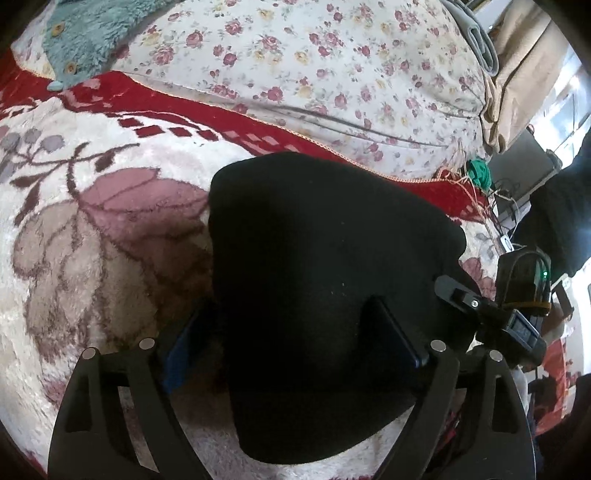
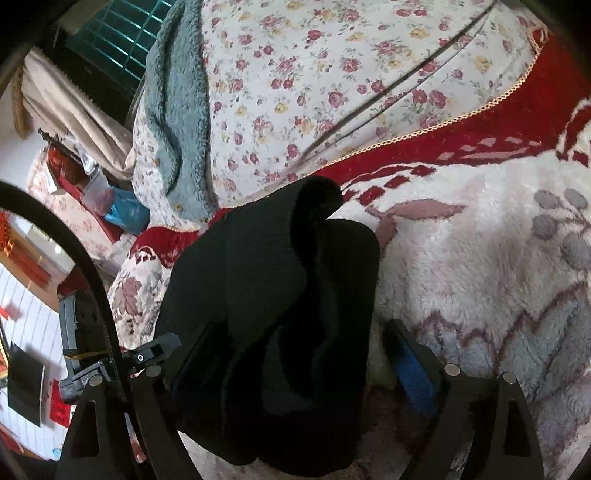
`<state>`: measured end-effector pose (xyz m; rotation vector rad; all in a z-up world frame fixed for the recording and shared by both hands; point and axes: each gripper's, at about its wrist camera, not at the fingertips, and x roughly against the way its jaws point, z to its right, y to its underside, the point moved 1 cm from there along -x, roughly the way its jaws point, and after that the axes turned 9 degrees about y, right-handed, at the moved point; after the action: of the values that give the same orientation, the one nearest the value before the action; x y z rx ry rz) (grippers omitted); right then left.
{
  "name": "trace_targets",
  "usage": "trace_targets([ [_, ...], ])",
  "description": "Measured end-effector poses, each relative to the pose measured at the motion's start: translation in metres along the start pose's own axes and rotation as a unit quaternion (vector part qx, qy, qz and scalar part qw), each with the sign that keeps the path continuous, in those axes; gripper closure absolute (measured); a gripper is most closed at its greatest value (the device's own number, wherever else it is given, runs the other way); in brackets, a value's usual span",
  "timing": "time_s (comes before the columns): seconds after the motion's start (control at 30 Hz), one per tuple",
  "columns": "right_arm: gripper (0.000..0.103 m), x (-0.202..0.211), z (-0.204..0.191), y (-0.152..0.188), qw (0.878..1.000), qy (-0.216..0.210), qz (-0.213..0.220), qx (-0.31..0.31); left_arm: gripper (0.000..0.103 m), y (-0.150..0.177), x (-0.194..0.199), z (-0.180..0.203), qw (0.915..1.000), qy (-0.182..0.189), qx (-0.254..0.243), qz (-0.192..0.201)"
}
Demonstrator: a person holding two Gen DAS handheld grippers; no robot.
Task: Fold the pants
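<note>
On the plush blanket (image 1: pixel 92 258), folded black pants (image 1: pixel 325 258) lie between both my grippers' spread fingers (image 1: pixel 402 343), unclamped.

This is a lived-in room of a home, most likely a bedroom or sleeping corner. A plush blanket (image 1: pixel 92 229) with a red border and large woven leaf patterns covers a soft surface, and behind it lies bulky bedding in a rose-print cover (image 1: pixel 295 66). A teal fleece garment with buttons (image 1: pixel 81 33) is draped over that bedding. Beige curtain fabric (image 2: pixel 70 107) hangs at the side, next to a dark window with a green grille (image 2: pixel 110 40). Household clutter fills the edge: a clear plastic container (image 2: pixel 96 190), a blue bag (image 2: pixel 127 214) and loose cables (image 1: pixel 506 195).
</note>
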<state>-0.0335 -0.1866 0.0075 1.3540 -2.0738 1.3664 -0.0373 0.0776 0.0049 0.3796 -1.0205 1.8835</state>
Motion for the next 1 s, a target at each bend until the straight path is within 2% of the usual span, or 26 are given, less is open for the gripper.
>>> trace_targets([
  [0.03,0.034,0.000,-0.001,0.001,1.000,-0.008,-0.002,0.003,0.015,-0.002,-0.002,0.001,1.0000,-0.005,-0.003,-0.004],
  [0.07,0.035,0.001,-0.001,0.001,1.000,-0.005,0.001,0.003,0.016,-0.003,-0.004,0.003,0.9999,-0.012,-0.005,-0.005],
  [0.1,0.039,0.003,-0.003,0.003,1.000,0.001,0.005,0.009,0.025,-0.003,-0.005,0.006,0.9998,-0.018,-0.009,-0.002],
  [0.23,0.058,0.015,-0.020,0.002,0.999,0.012,0.023,0.041,0.039,-0.001,-0.001,0.014,0.9993,-0.030,-0.016,0.012],
  [0.3,0.061,0.021,-0.031,0.000,0.997,0.022,0.032,0.060,0.051,-0.004,0.008,0.014,0.9996,-0.023,-0.010,0.016],
  [0.37,0.062,0.027,-0.042,-0.003,0.996,0.023,0.039,0.073,0.054,-0.008,0.021,0.014,0.9996,-0.015,-0.006,0.022],
  [0.53,0.062,0.027,-0.073,-0.011,0.996,-0.015,0.048,0.076,0.054,-0.018,0.069,0.015,0.9969,-0.039,-0.026,0.063],
  [0.7,0.062,0.010,-0.115,-0.020,0.993,-0.062,0.049,0.082,0.054,-0.027,0.124,-0.003,0.9928,-0.069,-0.030,0.094],
  [1.0,0.062,-0.055,-0.203,-0.025,0.987,-0.117,0.018,0.111,0.054,-0.029,0.194,-0.069,0.9831,-0.127,0.016,0.131],
])
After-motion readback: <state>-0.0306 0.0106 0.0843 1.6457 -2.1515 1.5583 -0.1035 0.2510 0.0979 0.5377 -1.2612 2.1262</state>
